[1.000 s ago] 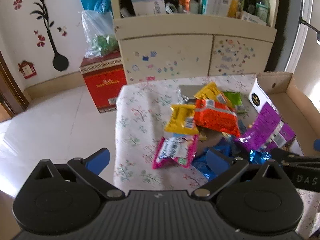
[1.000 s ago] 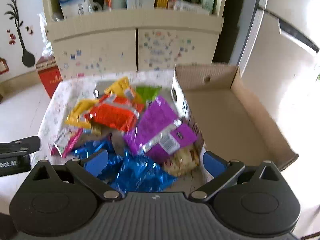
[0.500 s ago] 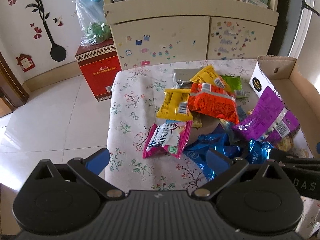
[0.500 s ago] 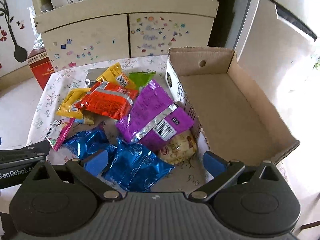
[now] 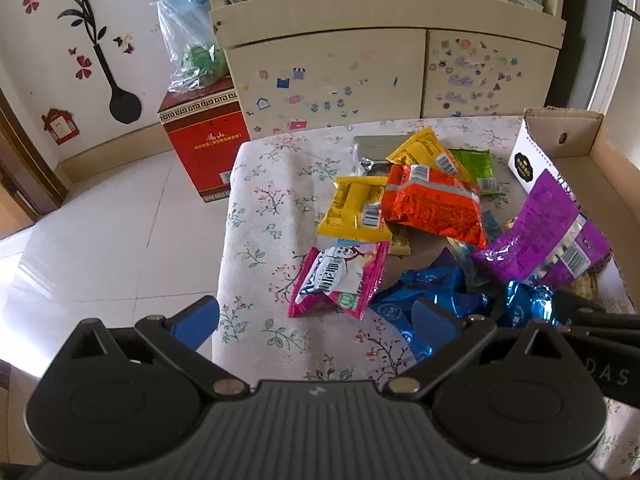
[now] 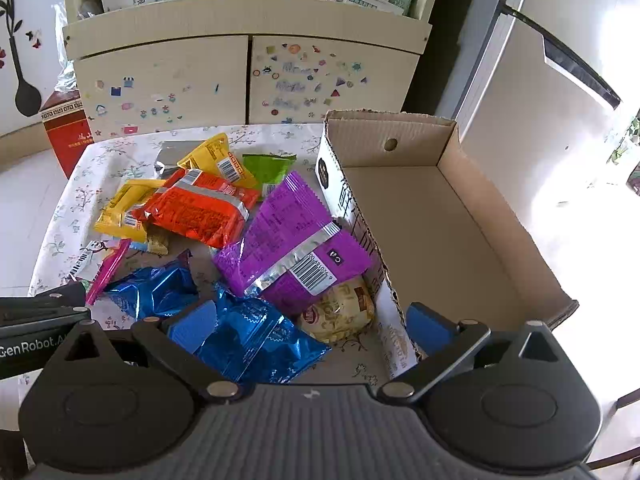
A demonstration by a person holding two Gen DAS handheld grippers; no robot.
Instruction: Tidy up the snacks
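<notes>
Your left gripper (image 5: 314, 322) hangs over the near edge of the table (image 5: 264, 216), jaws wide apart and holding nothing. Your right gripper (image 6: 312, 322) is likewise spread wide and empty, above the blue packs (image 6: 256, 340). The snacks lie heaped on the table just left of the box (image 6: 440, 216), whose floor shows bare. The purple pack (image 6: 288, 248) leans against the box wall and partly covers a pale snack (image 6: 340, 316), whose label cannot be read. The orange pack (image 6: 200, 212) overlaps a yellow pack (image 6: 120, 216); a silver pack (image 5: 370, 146) and a green pack (image 6: 268, 168) are mostly hidden behind others. The pink pack (image 5: 340, 280) lies nearest your left gripper. The right gripper's body cuts off the box's near corner.
</notes>
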